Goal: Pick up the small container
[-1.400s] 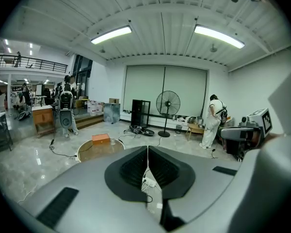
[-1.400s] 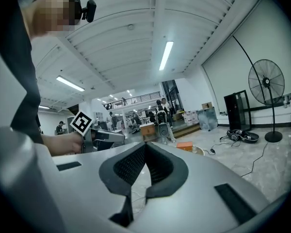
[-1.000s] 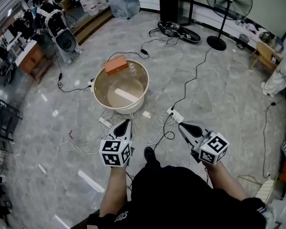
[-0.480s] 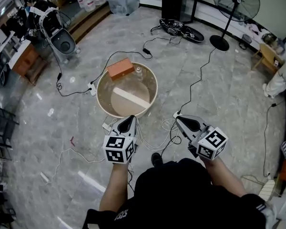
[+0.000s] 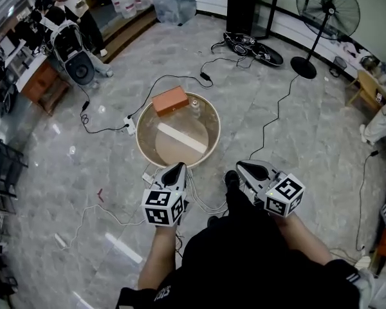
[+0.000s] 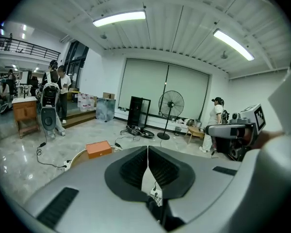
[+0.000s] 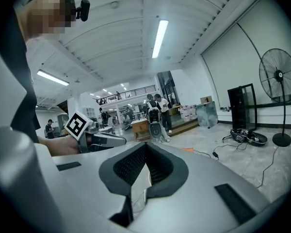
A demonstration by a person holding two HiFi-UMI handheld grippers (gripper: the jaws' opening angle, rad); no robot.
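A round beige basin stands on the marble floor, with a white slat lying inside it. An orange box rests across its far rim, and a small clear container stands beside the box. My left gripper is shut and empty, its tip just short of the basin's near rim. My right gripper is also shut and empty, to the right of the basin. In the left gripper view the jaws meet, with the orange box beyond them. In the right gripper view the jaws are closed at the tips.
Cables and power strips lie on the floor around the basin. A person's shoe is between the grippers. A standing fan is at the back right. A wooden desk and people stand at the left.
Both grippers have moved forward toward the basin, which now lies closer to their tips. Both stay shut and empty.
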